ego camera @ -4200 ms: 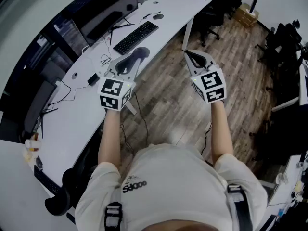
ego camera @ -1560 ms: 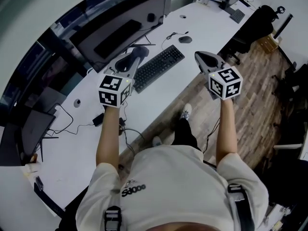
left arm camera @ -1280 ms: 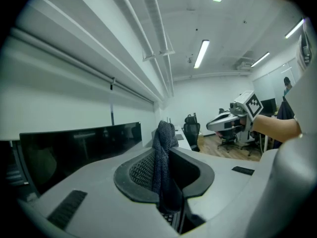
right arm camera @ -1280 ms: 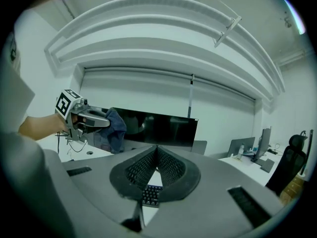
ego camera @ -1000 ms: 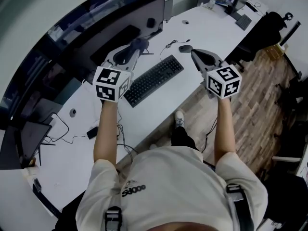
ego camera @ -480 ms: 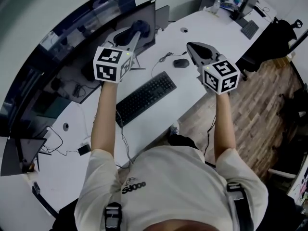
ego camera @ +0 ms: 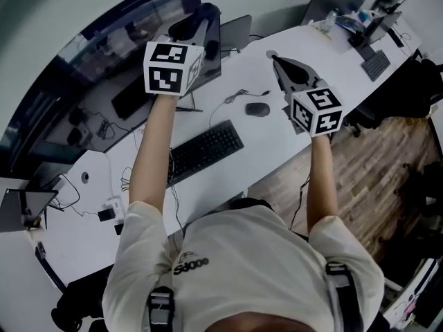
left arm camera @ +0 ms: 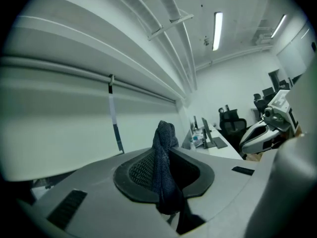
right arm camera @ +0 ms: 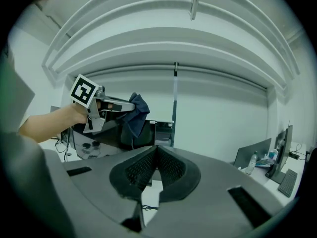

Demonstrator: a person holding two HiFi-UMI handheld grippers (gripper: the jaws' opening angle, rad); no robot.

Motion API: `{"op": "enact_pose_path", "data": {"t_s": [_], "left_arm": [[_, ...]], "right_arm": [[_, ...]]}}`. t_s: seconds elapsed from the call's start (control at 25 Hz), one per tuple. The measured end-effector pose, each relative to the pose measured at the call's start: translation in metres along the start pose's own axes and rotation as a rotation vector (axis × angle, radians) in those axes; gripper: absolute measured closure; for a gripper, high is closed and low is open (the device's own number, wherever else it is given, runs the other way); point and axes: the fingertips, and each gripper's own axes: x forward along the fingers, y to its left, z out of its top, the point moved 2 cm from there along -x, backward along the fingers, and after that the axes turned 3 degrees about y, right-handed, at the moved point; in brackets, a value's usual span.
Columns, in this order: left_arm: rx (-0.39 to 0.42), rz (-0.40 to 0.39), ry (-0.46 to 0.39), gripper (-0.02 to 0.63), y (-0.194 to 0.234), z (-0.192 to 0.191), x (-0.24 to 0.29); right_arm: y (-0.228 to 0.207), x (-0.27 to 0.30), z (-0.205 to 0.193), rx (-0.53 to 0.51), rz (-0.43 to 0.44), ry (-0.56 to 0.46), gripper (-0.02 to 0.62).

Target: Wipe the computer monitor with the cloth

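Observation:
A wide dark computer monitor (ego camera: 104, 81) stands at the back of the white desk (ego camera: 277, 144). My left gripper (ego camera: 201, 21) is raised to the monitor's upper right part and is shut on a dark blue cloth (ego camera: 208, 11). In the left gripper view the cloth (left arm camera: 163, 167) hangs bunched between the jaws, with only wall and ceiling beyond. My right gripper (ego camera: 278, 62) hovers over the desk to the right, shut and holding nothing. The right gripper view shows its own closed gripper (right arm camera: 156, 155), and beyond it the left gripper (right arm camera: 106, 108), the cloth (right arm camera: 136, 114) and the monitor (right arm camera: 124, 133).
A black keyboard (ego camera: 201, 151) and a mouse (ego camera: 257, 108) lie on the desk in front of the monitor, with cables beside them. A laptop (ego camera: 239, 32) stands behind the monitor's right end. More screens and a bottle (ego camera: 331, 19) sit far right. Wooden floor (ego camera: 374, 178) lies to the right.
The person has stepped up to the desk. The left gripper has risen with the cloth from desk height to the monitor's upper right. The right gripper has moved over the desk.

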Motion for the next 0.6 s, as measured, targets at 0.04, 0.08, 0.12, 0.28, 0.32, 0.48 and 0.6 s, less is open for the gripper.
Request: {"op": "enact_pose_path", "data": {"t_s": [0.04,0.08,0.12,0.28,0.32,0.48,0.6], "left_arm": [[0.004,0.014,0.006,0.534,0.002,0.004,0.007],[0.014,0.024,0.013,0.534,0.004,0.007,0.014],[0.028,0.032,0.024,0.534,0.005,0.01,0.021],[0.065,0.061,0.096,0.534,0.013,0.01,0.048],[0.077,0.07,0.124,0.534,0.014,0.007,0.054],[0.182,0.128,0.251,0.534,0.017,-0.007,0.068],[0.219,0.13,0.295,0.534,0.018,-0.009,0.074]], "right_arm": [[-0.006,0.007,0.0,0.0,0.004,-0.003,0.599],[-0.011,0.013,0.001,-0.001,0.011,-0.005,0.598],[-0.015,0.02,0.001,-0.004,0.019,-0.007,0.598],[-0.027,0.046,-0.002,-0.005,0.034,-0.005,0.599],[-0.028,0.051,-0.002,0.001,0.041,-0.007,0.598],[-0.024,0.063,0.002,0.031,0.101,-0.028,0.598],[-0.023,0.071,0.004,0.033,0.115,-0.018,0.6]]}}
